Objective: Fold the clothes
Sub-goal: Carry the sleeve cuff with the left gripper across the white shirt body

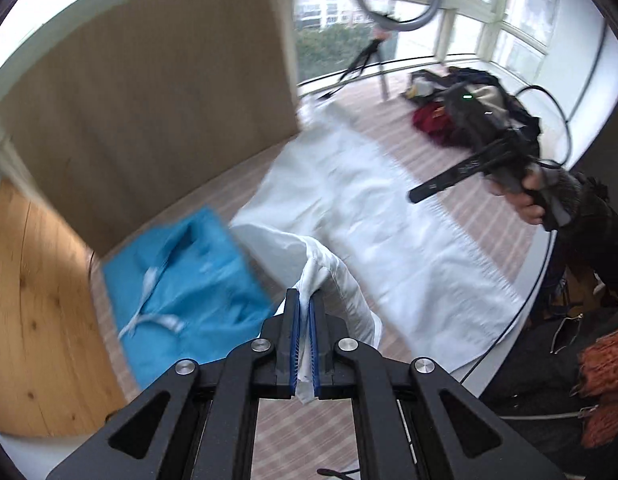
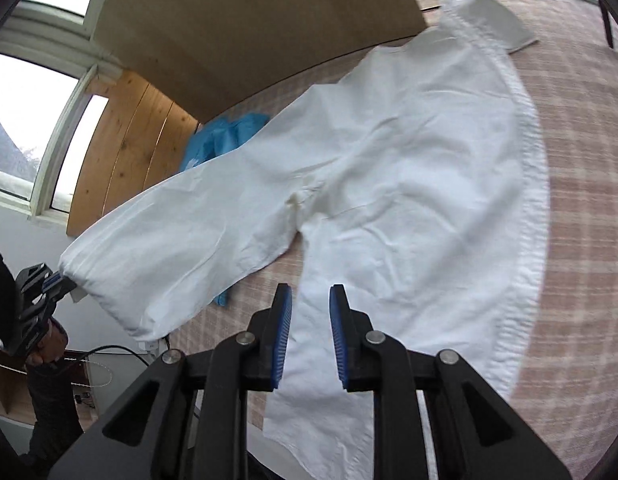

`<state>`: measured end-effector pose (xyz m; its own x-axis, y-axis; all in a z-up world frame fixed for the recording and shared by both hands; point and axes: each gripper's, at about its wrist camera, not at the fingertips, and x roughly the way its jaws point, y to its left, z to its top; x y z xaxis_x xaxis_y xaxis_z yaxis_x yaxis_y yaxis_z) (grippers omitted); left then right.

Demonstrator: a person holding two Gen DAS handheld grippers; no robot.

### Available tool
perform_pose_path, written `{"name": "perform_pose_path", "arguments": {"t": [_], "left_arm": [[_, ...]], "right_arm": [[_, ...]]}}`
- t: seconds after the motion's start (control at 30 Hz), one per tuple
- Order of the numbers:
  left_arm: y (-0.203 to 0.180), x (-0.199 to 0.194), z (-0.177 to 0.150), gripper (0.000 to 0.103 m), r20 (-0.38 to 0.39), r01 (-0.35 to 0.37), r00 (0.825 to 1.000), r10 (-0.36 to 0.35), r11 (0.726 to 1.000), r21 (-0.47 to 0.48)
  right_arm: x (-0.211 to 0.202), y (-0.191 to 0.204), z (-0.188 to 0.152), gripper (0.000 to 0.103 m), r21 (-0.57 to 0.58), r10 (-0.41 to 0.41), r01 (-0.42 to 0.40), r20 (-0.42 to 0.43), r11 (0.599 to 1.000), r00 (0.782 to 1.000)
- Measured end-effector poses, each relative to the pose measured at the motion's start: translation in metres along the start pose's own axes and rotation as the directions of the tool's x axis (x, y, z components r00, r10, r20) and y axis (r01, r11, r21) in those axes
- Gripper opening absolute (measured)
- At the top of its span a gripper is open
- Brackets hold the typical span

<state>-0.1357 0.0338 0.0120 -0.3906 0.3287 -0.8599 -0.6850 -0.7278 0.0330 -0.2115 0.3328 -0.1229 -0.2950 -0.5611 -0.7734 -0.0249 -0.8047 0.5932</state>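
The left tool (image 1: 304,322) was pressed together on the cuff of one leg of the white trousers (image 2: 389,168), blue pads pinching a bunched bit of hem that stuck up between them. That leg was lifted clear of the surface and stretched out toward the left, past the edge of the plaid cloth. The right tool (image 2: 309,334) hung just over the other leg, pads spread apart with nothing between them, only white fabric underneath.

The trousers themselves lay mostly flat on the checked pink-and-white cover of the worktop (image 2: 581,128). Long axis ran from the cuffs, close to both tools, away to the waistband at the far end, so the waist pointed away from the person and the legs pointed back. In the right wrist view the legs split into a V from the crotch, one leg running straight down under the right tool and the other swung out left to the left tool.

A bit further off, a blue garment (image 1: 189,280) with white drawstrings lay crumpled next to the lifted leg, partly under it. Beyond the waistband a pile of dark and red clothes (image 1: 461,108) sat near the windows. There was some printing on the right tool's body but too blurred to read.
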Motion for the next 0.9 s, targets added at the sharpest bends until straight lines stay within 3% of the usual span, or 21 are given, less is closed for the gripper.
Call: {"name": "perform_pose_path", "arguments": {"t": [0.1, 0.2, 0.33, 0.5, 0.57, 0.7, 0.83, 0.9], "left_arm": [[-0.072, 0.01, 0.027, 0.004, 0.015, 0.042, 0.999, -0.043, 0.997, 0.069], [-0.148, 0.038, 0.038, 0.004, -0.039, 0.079, 0.996, -0.074, 0.986, 0.149], [-0.222, 0.094, 0.031, 0.004, -0.168, 0.072, 0.985, -0.033, 0.97, 0.234], [-0.246, 0.133, 0.012, 0.004, -0.262, 0.042, 0.965, 0.008, 0.982, 0.186], [-0.249, 0.136, 0.007, 0.004, -0.277, 0.043, 0.961, 0.007, 0.984, 0.173], [-0.258, 0.142, 0.001, 0.004, -0.287, 0.044, 0.958, 0.007, 0.985, 0.169], [-0.266, 0.153, -0.005, 0.009, -0.302, 0.06, 0.953, -0.009, 0.986, 0.159], [-0.27, 0.157, -0.006, 0.017, -0.304, 0.066, 0.953, -0.02, 0.988, 0.142]], "right_arm": [[-0.031, -0.024, 0.0, 0.02, -0.023, -0.002, 0.002, 0.011, 1.0, 1.0], [-0.056, -0.046, -0.002, 0.02, -0.049, -0.002, 0.002, 0.008, 0.999, 1.0], [-0.065, -0.063, 0.004, 0.02, -0.115, 0.01, -0.014, -0.034, 0.993, 0.999], [-0.046, -0.044, 0.033, 0.021, -0.231, 0.012, -0.029, -0.075, 0.972, 0.997], [-0.03, -0.026, 0.052, 0.034, -0.283, 0.008, -0.034, -0.091, 0.959, 0.996], [0.019, 0.011, 0.093, 0.04, -0.348, -0.031, -0.008, -0.107, 0.937, 0.994], [0.082, 0.03, 0.122, 0.04, -0.315, -0.055, -0.009, -0.196, 0.949, 0.979], [0.103, 0.033, 0.123, 0.04, -0.349, -0.155, 0.079, -0.195, 0.934, 0.968]]}}
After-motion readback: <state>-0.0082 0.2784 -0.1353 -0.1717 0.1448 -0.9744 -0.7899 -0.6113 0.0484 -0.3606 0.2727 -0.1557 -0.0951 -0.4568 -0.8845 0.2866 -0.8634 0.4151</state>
